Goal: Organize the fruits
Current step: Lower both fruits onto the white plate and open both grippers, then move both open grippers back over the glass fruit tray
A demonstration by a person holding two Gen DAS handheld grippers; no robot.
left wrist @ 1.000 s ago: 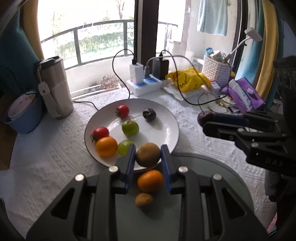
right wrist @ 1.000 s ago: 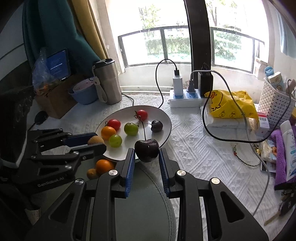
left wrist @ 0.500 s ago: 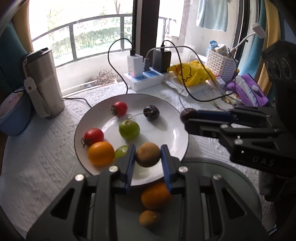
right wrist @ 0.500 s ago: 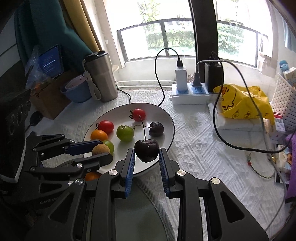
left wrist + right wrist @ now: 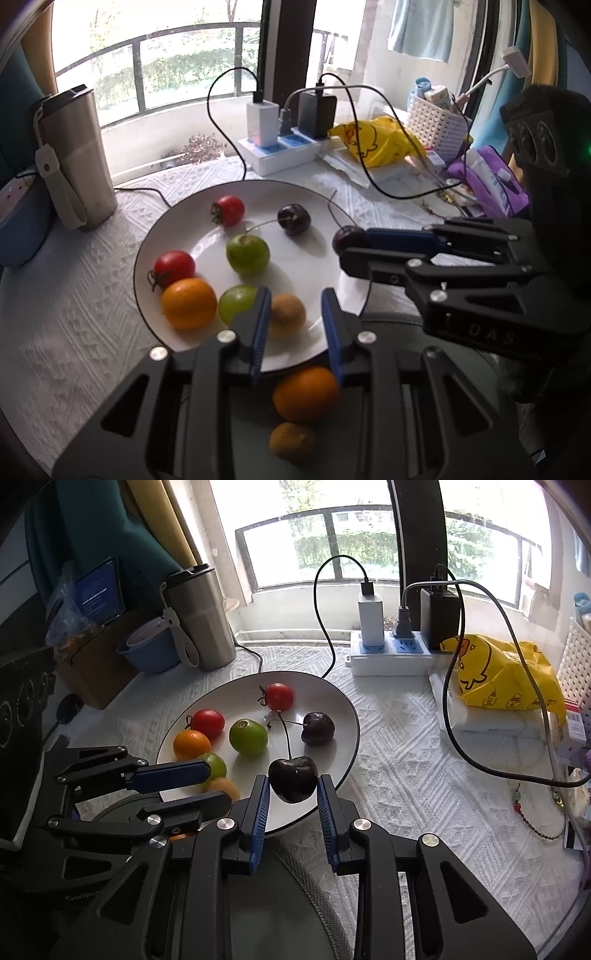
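Both tongs slant down toward the white plate (image 5: 310,266) on the desk (image 5: 74,332), side by side and close together.

The left tongs (image 5: 295,299) reach over the plate's near rim. Their jaws stand only narrowly apart with a kiwi (image 5: 287,314) between them. The kiwi is blurred and lies against the left pad, while a strip of bare plate shows between it and the right pad, so the pads do not seem to press it. It sits low on the plate's near part, just beside a green fruit (image 5: 236,303) and an orange (image 5: 189,302).

The right tongs (image 5: 292,781) are clamped on a dark cherry (image 5: 293,779), pads against its two sides and its stem pointing up and away. The cherry hangs over the plate's near rim. In the left view these tongs come in from the right, turned side-on with one finger above the other, the cherry at their tip above the plate's right edge.

Also on the plate are two tomatoes (image 5: 173,266), another green fruit (image 5: 247,254) and a second cherry (image 5: 293,220). A second orange (image 5: 306,393) and a second kiwi (image 5: 291,441) lie off the plate on a grey disc (image 5: 280,915) beneath the left tongs.
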